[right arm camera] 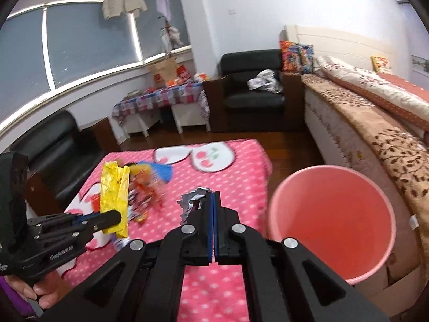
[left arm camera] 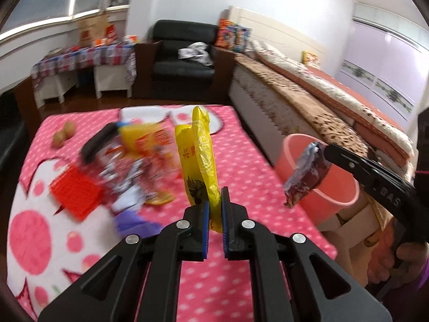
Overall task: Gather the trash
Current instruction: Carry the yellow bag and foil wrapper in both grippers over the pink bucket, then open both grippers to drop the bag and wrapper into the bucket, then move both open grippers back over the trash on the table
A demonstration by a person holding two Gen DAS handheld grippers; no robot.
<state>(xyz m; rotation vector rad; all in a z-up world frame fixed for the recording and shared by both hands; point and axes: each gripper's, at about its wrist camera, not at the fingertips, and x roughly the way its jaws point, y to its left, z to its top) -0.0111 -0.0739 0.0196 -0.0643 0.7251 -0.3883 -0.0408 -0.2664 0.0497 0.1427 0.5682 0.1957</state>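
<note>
My left gripper [left arm camera: 215, 209] is shut on a yellow plastic wrapper [left arm camera: 199, 158] and holds it upright above the pink dotted table. In the right wrist view the left gripper [right arm camera: 115, 218] holds the yellow wrapper [right arm camera: 114, 196] at the left. My right gripper [right arm camera: 213, 201] is shut on a crumpled silver and dark red wrapper [right arm camera: 193, 201]. In the left wrist view the right gripper [left arm camera: 325, 151] holds that wrapper [left arm camera: 307, 174] in front of the rim of the pink bin [left arm camera: 337, 187]. The bin [right arm camera: 332, 222] stands empty at the table's right edge.
A blurred pile of snack wrappers [left arm camera: 134, 166], a red flat packet [left arm camera: 76, 191] and two brown round things [left arm camera: 64, 134] lie on the pink tablecloth [left arm camera: 254, 187]. A bed [left arm camera: 321, 102] runs along the right. A black armchair [left arm camera: 185, 53] and a cluttered side table [left arm camera: 85, 59] stand behind.
</note>
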